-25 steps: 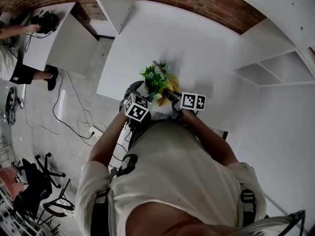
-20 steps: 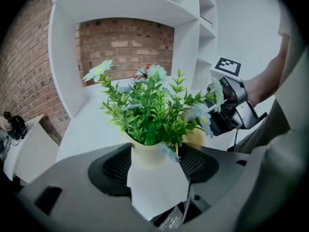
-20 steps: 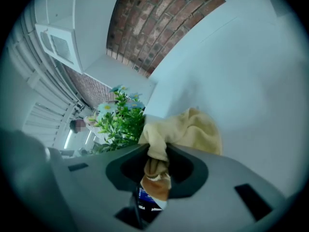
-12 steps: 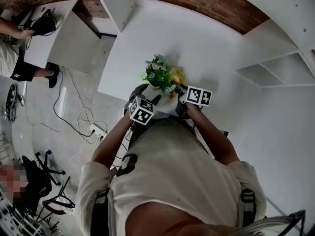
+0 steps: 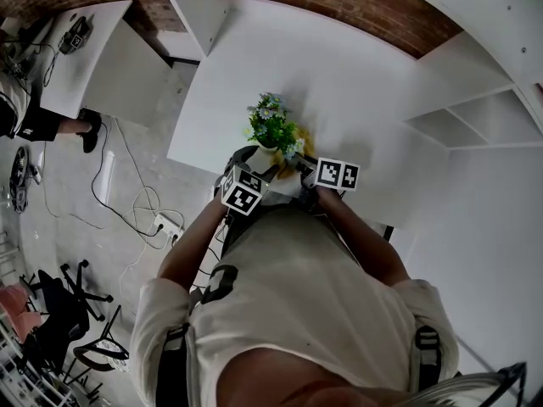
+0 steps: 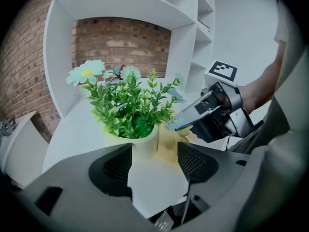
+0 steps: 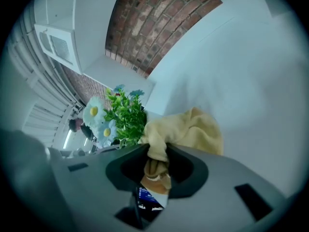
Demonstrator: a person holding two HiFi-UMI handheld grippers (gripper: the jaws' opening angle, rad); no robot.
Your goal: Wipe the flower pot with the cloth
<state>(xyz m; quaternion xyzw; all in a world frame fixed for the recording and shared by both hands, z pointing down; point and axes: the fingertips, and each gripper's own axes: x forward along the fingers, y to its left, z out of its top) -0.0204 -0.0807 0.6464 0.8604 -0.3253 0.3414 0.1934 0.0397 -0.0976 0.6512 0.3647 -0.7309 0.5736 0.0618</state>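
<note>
Beside pot [image 6: 141,145]; gripper [image 7: 157,151] (right) pinches cloth [image 7: 193,129]

Bright, even lighting is recorded, with faint shadows. Strong fisheye bending and dark vignetting are noted at frame edges.

The crumpled yellow cloth [image 7: 193,129] looks soft and matt. The pale cream flower pot [image 6: 142,146] is smooth and matt. Its green leaves [image 6: 128,112] look like plastic, slightly glossy. The white table [image 5: 356,75] is smooth, the red brick wall [image 6: 120,37] rough.
</note>
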